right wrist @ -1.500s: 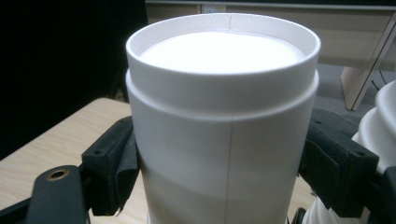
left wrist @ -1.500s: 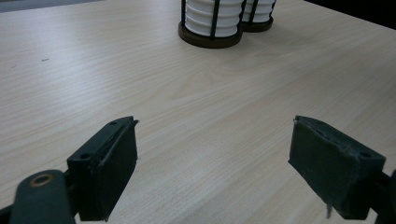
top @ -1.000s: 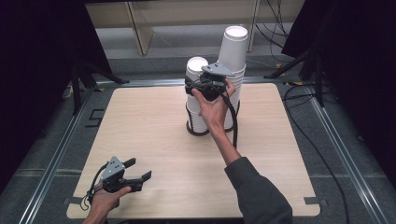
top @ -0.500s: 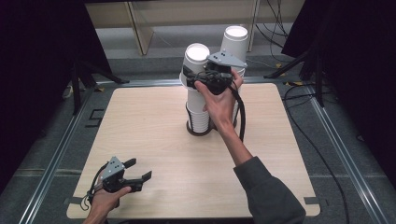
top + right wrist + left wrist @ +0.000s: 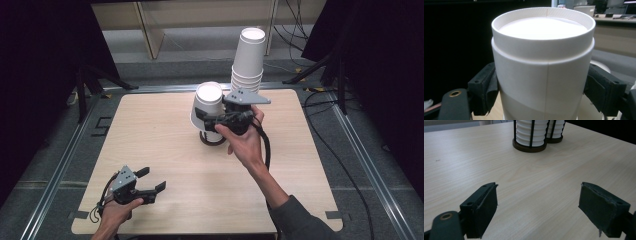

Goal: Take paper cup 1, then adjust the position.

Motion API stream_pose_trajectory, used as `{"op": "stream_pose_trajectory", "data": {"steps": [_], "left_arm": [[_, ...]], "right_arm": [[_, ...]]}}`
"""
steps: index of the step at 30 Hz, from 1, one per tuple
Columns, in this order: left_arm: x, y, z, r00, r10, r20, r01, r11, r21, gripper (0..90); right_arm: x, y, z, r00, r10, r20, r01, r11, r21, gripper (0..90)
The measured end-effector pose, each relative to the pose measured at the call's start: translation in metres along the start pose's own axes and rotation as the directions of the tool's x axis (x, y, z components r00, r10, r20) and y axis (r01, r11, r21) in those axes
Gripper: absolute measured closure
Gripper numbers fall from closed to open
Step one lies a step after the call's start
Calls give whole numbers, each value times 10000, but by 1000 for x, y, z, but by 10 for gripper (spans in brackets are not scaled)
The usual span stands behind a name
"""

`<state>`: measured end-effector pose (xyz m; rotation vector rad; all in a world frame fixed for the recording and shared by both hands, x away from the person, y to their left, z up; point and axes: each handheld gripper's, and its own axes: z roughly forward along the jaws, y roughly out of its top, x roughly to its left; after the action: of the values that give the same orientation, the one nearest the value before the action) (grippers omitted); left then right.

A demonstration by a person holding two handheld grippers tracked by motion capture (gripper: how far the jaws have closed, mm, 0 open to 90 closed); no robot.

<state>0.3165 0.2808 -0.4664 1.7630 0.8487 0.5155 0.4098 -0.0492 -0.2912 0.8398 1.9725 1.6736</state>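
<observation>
Right gripper (image 5: 207, 120) clamps white cup (image 5: 206, 105), tilted above dark holder ring (image 5: 212, 138). Light paper could crumple or slip. Left gripper (image 5: 152, 181), well nearer than ring, jaws apart, empty.

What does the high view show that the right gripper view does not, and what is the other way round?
High view: the whole wooden table, the left gripper near its front edge with open, empty jaws, and a tall stack of cups at the back.

Right gripper view: a close look at the black pads pressing on both sides of the cup, and the seam down its wall.

Both: the white cup, bottom up, gripped by the right gripper.
</observation>
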Motion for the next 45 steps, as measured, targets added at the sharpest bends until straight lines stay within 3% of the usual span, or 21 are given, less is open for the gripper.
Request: {"op": "stream_pose_trajectory", "data": {"steps": [2,3,4,5,6,9,10,15,17,22,23,26,28,31,32,36,38,41,43,45], "left_arm": [[-1,1,2,9999,-125,62,126,9996,-265,148],[0,3,3,10000,54,50,-53,9996,-288,148],[-1,4,3,10000,-11,-23,11,9999,-159,148],[-1,4,6,9999,-18,107,22,9990,-437,148],[-3,5,7,9998,-165,107,169,9991,-381,148],[-2,8,11,9998,156,81,-152,9989,-449,148],[-4,8,12,9998,-133,146,141,9984,-547,148],[-5,12,13,9999,134,90,-128,9979,-630,148],[-6,11,16,9996,123,259,-100,9962,-860,148],[-9,9,15,9991,4,415,31,9964,-845,148],[-10,9,15,9990,-48,447,85,9966,-818,148],[-11,9,15,9987,-36,500,75,9969,-787,148],[-11,10,13,9991,123,412,-95,9977,-665,148],[-11,9,13,9990,142,416,-115,9978,-652,148],[-10,9,13,9987,246,442,-216,9975,-672,148],[-11,9,12,9984,259,499,-227,9976,-650,148],[-12,8,13,9976,57,697,5,9960,-890,148],[-13,9,10,9973,-14,732,71,9970,-767,148],[-14,10,12,9955,-102,944,202,9943,-1048,148],[-15,11,10,9950,-130,986,225,9952,-957,148]], "right_arm": [[1,-13,1,9995,252,-189,-248,9995,208,202],[0,-21,3,9990,314,-329,-306,9993,234,202],[0,-27,3,9985,417,-347,-402,9983,414,202],[-1,-33,4,9982,447,-406,-427,9979,478,202],[-2,-39,6,9976,445,-522,-420,9980,482,202],[-3,-53,7,9971,572,-500,-538,9964,659,202],[-2,-61,8,9941,841,-680,-785,9935,819,202],[-1,-73,11,9917,870,-946,-772,9917,1029,202],[0,-75,11,9897,991,-1034,-879,9903,1072,202],[6,-87,10,9851,1176,-1257,-981,9836,1510,202],[5,-89,11,9878,925,-1255,-756,9882,1331,202],[7,-94,12,9857,942,-1397,-734,9864,1472,202],[7,-97,12,9881,832,-1297,-627,9860,1547,202],[9,-99,11,9857,969,-1377,-728,9827,1702,202],[11,-100,10,9811,1107,-1587,-822,9809,1760,202],[13,-101,10,9829,904,-1607,-656,9859,1537,201],[14,-101,10,9825,856,-1657,-598,9861,1548,201],[18,-104,12,9799,921,-1771,-633,9848,1620,201],[19,-105,13,9762,999,-1924,-678,9837,1667,201],[23,-106,14,9705,1193,-2094,-832,9813,1736,202]]}}
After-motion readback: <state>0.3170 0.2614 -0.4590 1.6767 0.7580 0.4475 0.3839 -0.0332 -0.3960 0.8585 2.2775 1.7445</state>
